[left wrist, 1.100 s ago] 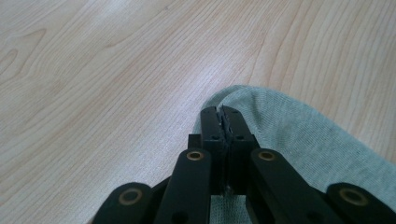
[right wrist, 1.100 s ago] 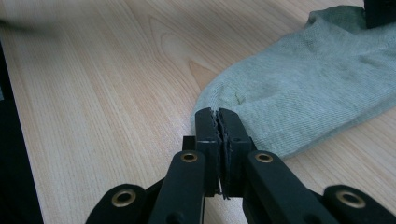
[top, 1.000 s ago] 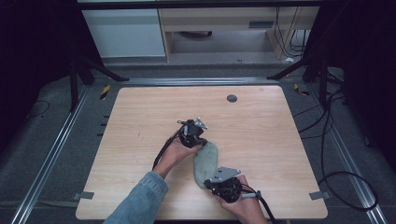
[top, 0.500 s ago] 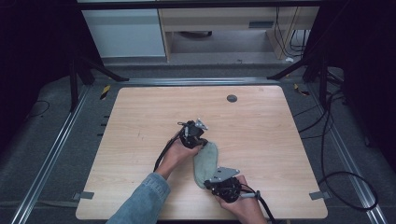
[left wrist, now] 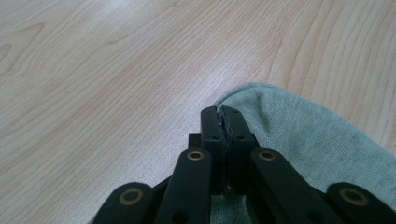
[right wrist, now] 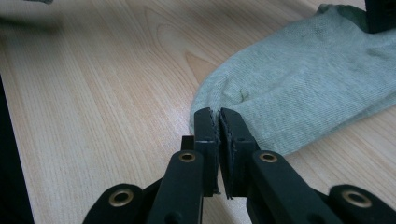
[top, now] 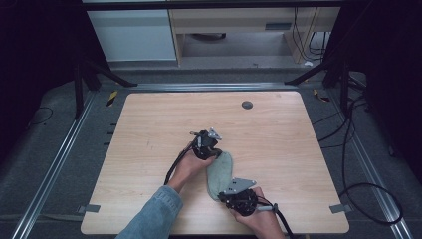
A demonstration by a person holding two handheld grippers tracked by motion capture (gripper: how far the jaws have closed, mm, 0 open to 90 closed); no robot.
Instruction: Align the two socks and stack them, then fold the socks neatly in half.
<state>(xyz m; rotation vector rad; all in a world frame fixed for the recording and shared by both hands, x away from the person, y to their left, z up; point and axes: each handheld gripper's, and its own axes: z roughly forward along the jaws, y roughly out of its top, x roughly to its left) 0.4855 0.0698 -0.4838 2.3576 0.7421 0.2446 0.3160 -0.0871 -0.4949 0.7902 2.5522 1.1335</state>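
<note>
A grey-green sock (top: 220, 172) lies flat on the wooden table (top: 288, 134), running from the middle toward the front edge. My left gripper (top: 215, 152) sits at the sock's far end. Its jaws are shut on the hem of the sock (left wrist: 299, 140). At the near end my right gripper (top: 225, 191) has its jaws pressed together on the rounded edge of the sock (right wrist: 299, 84), with only a thin slit between them. A hand holds each gripper, and a denim sleeve (top: 154, 214) comes in from the bottom.
A small dark round disc (top: 247, 104) lies near the table's far edge. Metal rails (top: 64, 149) run along the left side and black cables (top: 348, 164) trail on the floor at the right. Bare wood surrounds the sock.
</note>
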